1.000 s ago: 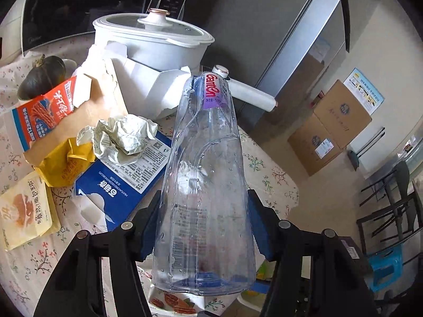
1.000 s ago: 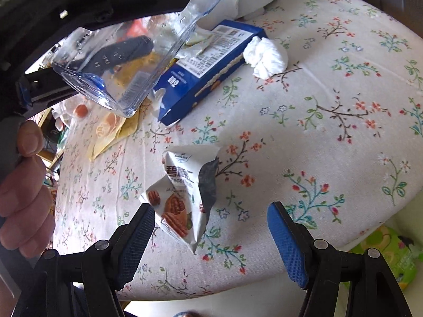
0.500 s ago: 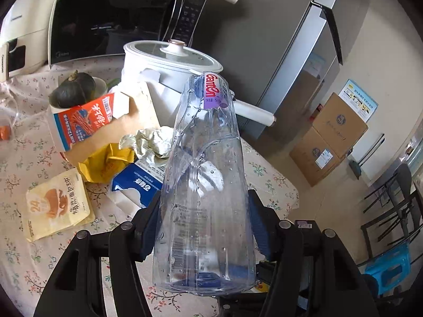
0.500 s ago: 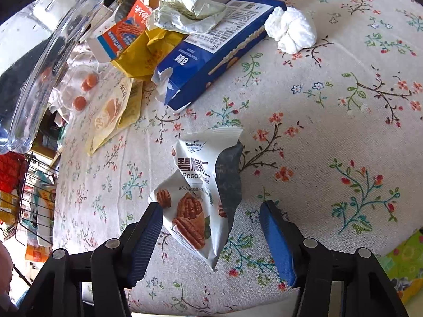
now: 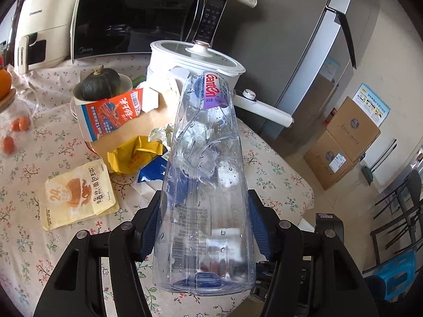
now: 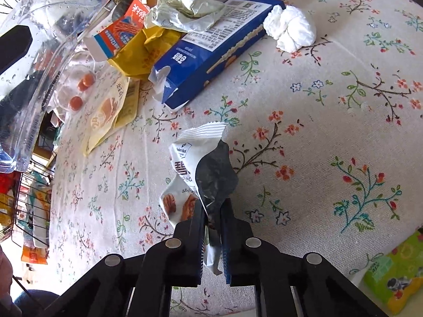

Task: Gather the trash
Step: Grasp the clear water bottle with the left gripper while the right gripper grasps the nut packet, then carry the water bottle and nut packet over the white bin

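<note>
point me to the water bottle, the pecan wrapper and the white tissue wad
water bottle (image 5: 206, 185): left wrist view, mid-body of the clear plastic.
pecan wrapper (image 6: 190, 158): right wrist view, white printed front above the jaws.
white tissue wad (image 6: 290, 30): right wrist view, centre of the crumpled ball.

The bottle (image 5: 206, 174) label reads "Ganten", the microwave (image 5: 137, 18) "Midea", the white appliance (image 5: 39, 26) "Changhong", the yellow packet (image 5: 76, 192) "24"

- My left gripper (image 5: 205, 227) shows black angular arms, silver screws and ridged blue pads.
- My right gripper (image 6: 213, 220) matches: black links, round silver screws, blue pads.
</note>
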